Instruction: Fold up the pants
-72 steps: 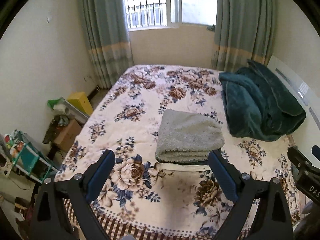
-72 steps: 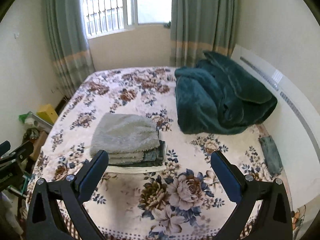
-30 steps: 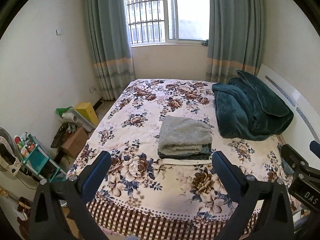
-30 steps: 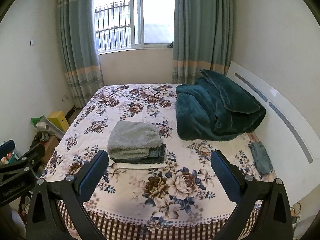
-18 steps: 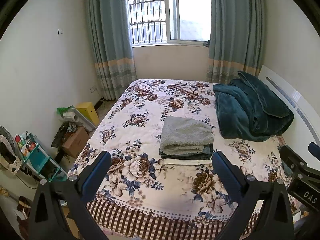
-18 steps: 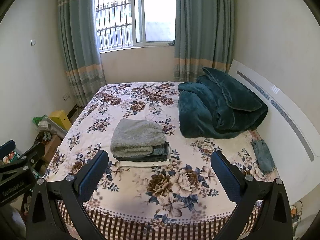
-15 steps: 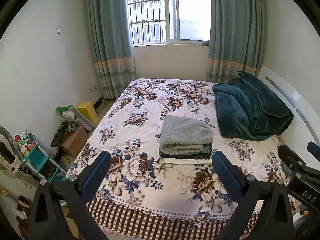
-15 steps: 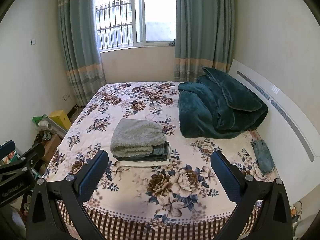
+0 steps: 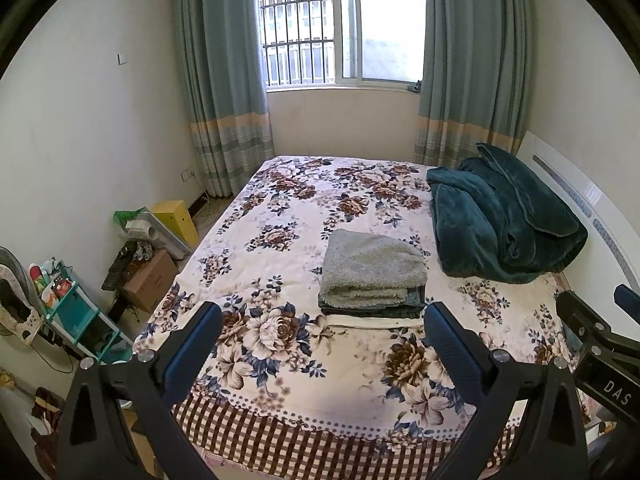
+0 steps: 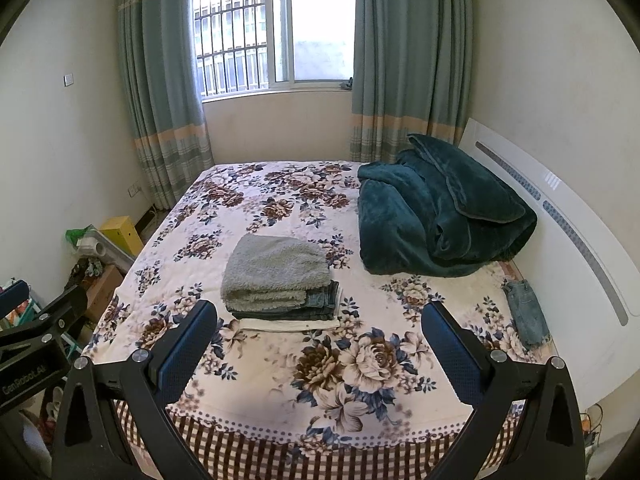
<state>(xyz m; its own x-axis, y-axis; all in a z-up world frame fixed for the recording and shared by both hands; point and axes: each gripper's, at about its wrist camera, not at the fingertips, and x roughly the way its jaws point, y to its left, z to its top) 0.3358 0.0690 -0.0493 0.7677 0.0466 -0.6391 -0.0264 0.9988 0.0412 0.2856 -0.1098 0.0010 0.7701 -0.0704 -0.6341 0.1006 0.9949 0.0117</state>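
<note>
Left gripper (image 9: 322, 330) is spread wide, nothing between its blue pads, held off the foot of the bed (image 9: 280, 392). Right gripper (image 10: 319, 328) is the same: fingers far apart, empty. Out ahead, the folded pants (image 10: 276, 270) sit grey and fluffy on top of a neat pile, with folded jeans (image 10: 322, 300) under them and a white garment (image 10: 288, 324) at the bottom, all in the middle of the floral cover. A dark green blanket (image 10: 436, 216) lies bunched by the white headboard (image 10: 580, 248).
</note>
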